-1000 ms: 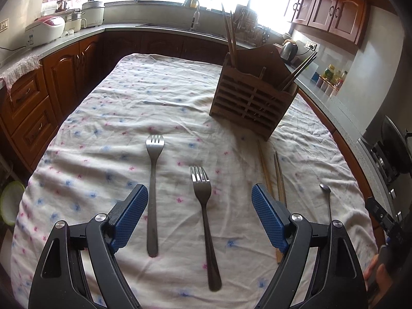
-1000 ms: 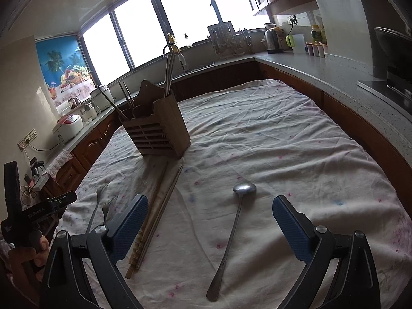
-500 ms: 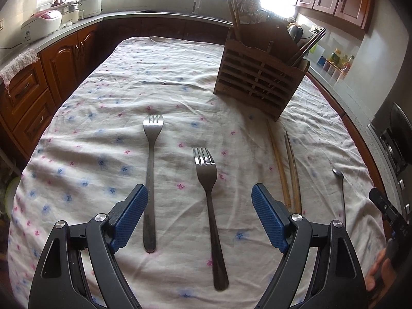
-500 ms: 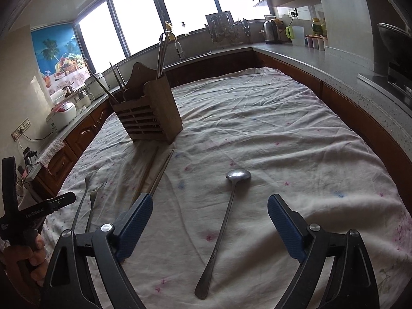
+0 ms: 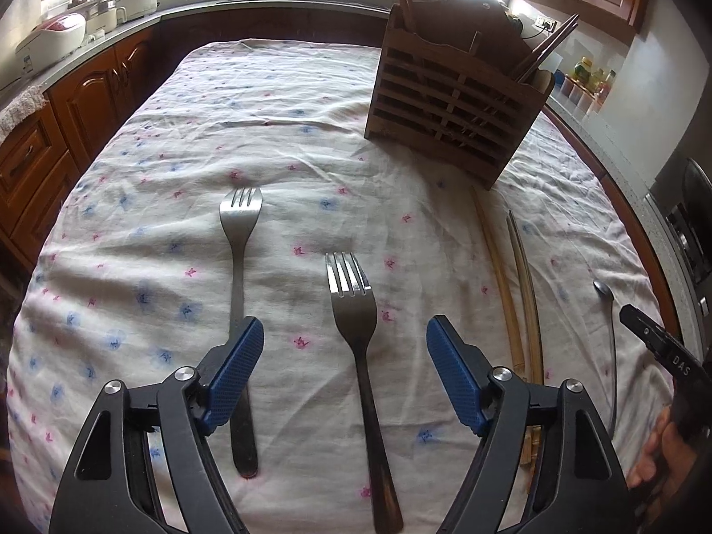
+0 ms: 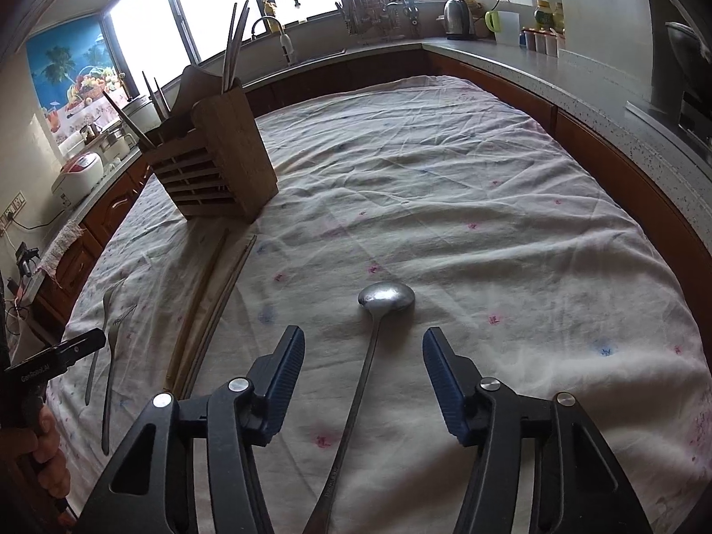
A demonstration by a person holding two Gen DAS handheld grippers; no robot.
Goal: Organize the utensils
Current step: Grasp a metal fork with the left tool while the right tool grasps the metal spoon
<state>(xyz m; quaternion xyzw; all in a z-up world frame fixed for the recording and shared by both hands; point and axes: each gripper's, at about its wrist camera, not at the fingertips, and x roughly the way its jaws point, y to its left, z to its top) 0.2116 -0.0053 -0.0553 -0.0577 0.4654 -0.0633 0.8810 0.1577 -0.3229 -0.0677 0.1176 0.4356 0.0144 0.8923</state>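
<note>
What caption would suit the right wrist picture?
Right gripper, jaws closing, straddles a spoon lying on the tablecloth.

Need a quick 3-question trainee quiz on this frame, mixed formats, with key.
1. True or false: the spoon already stands in the wooden holder.
2. Which utensil lies between the fingers of the left gripper? A) the fork on the right B) the chopsticks C) the spoon
3. Fill in: the right gripper is closing around the spoon's ____.

Key: 1 false, the spoon lies flat on the tablecloth; 2 A; 3 handle, with the pads not yet touching it.
</note>
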